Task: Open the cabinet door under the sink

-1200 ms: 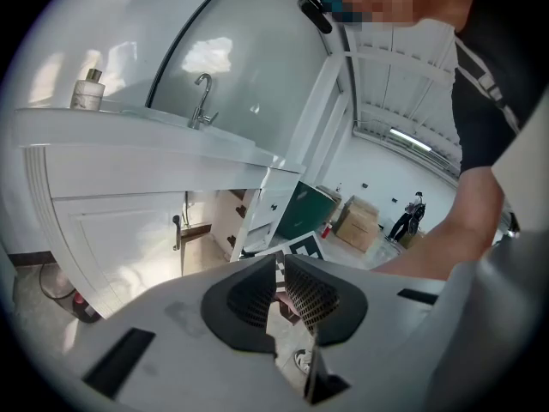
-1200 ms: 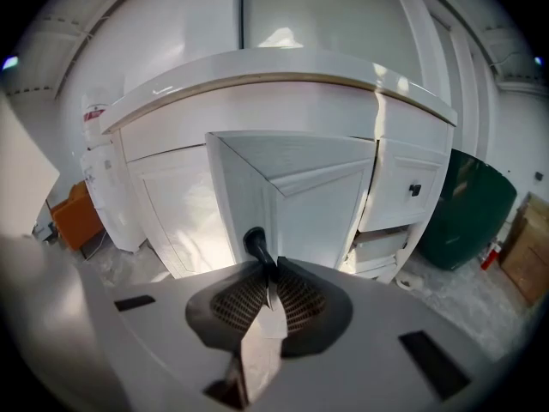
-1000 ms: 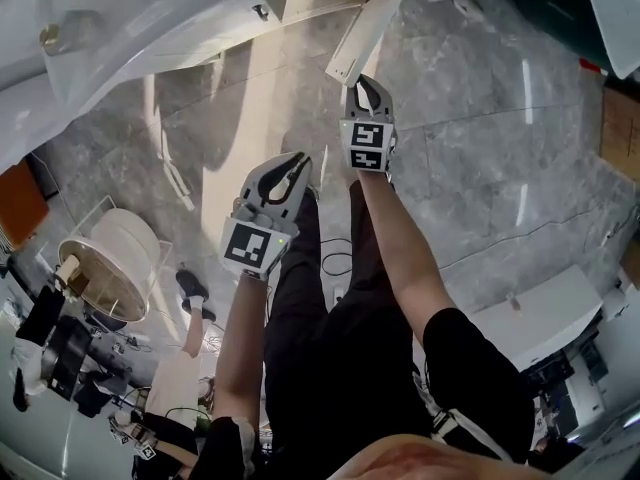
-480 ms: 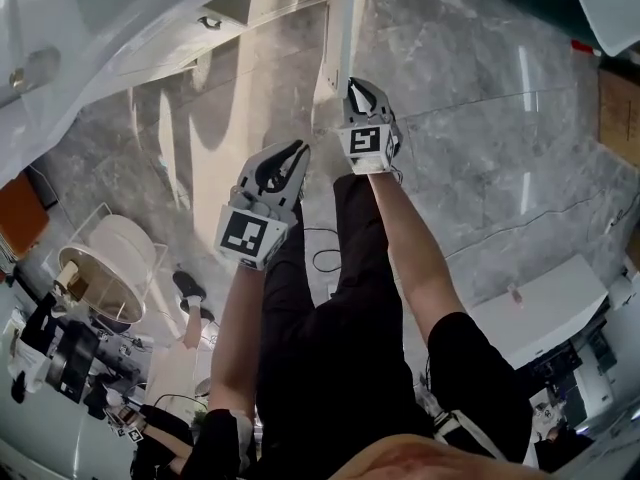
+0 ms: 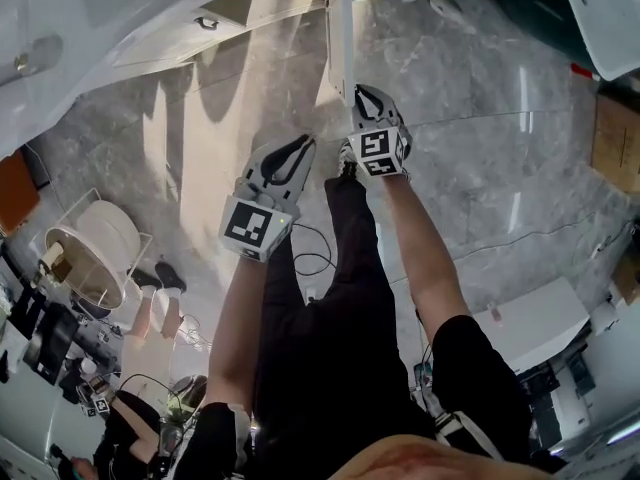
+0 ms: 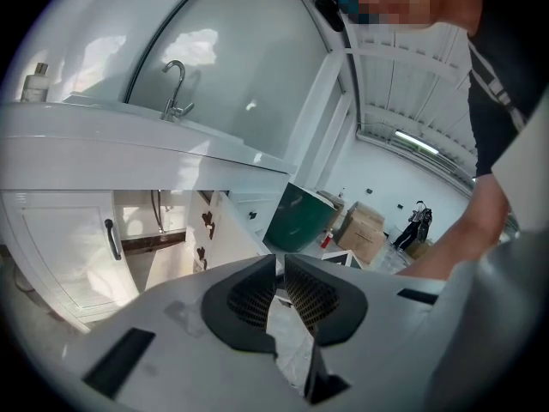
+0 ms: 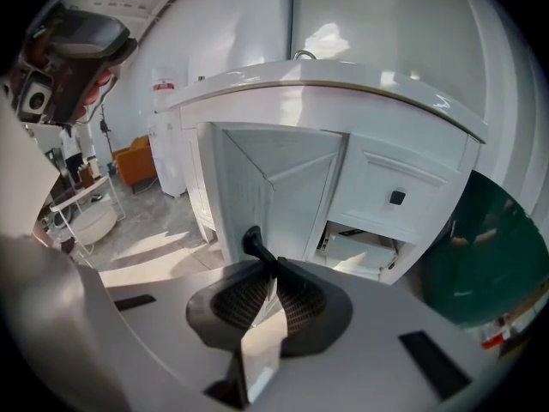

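Note:
The white cabinet door (image 5: 341, 28) under the sink stands swung open, seen edge-on in the head view. In the right gripper view its panelled face (image 7: 266, 187) fills the middle, and its black handle (image 7: 255, 243) runs down into the jaw tips. My right gripper (image 5: 368, 103) (image 7: 273, 264) is shut on that handle. My left gripper (image 5: 293, 153) (image 6: 280, 269) hangs shut and holding nothing, left of the door and apart from it. In the left gripper view the other door (image 6: 77, 264) is closed, with a black handle (image 6: 112, 239), and a pipe (image 6: 159, 213) shows inside the open cabinet.
A drawer with a black knob (image 7: 396, 197) sits right of the open door. A green bin (image 6: 296, 221) and cardboard boxes (image 6: 360, 230) stand beyond the cabinet. A white round rack (image 5: 95, 253), a floor cable (image 5: 310, 263) and a white box (image 5: 530, 318) lie around my legs.
The door has swung from a slant to edge-on toward me, with the right gripper travelling along on its handle. The left gripper has barely shifted.

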Demonstrator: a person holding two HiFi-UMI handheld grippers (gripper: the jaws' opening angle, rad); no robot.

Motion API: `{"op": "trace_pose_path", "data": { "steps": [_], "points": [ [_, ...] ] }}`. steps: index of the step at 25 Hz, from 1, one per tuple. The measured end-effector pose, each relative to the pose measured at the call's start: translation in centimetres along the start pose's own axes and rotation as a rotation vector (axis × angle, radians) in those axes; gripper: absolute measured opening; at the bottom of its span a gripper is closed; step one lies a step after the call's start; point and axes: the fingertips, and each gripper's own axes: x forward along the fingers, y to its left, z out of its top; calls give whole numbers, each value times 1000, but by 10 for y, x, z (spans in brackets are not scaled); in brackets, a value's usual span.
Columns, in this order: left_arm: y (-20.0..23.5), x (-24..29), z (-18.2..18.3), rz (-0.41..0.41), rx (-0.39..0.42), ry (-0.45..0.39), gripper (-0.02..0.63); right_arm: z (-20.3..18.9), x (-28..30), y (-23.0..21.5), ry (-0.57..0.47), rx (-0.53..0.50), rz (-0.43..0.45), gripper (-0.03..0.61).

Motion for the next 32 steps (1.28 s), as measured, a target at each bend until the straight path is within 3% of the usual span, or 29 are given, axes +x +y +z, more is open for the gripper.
{"op": "trace_pose_path", "data": {
  "steps": [12,21,25,32],
  "points": [
    [-19,10,17,84,-9,-49,38,-12,-4,-19,83,-83,94,94],
    [-23,0,19,142,-19,-62,38,-25,-12,-50,186,-182,96,95],
    [-22,-14,27,180,-21,-72,38,-25,-27,-58,201,-150,95,109],
    [-31,-51,47,231,2,-98,38,-9,-92,-22,177,-78,154,107]
  ]
}}
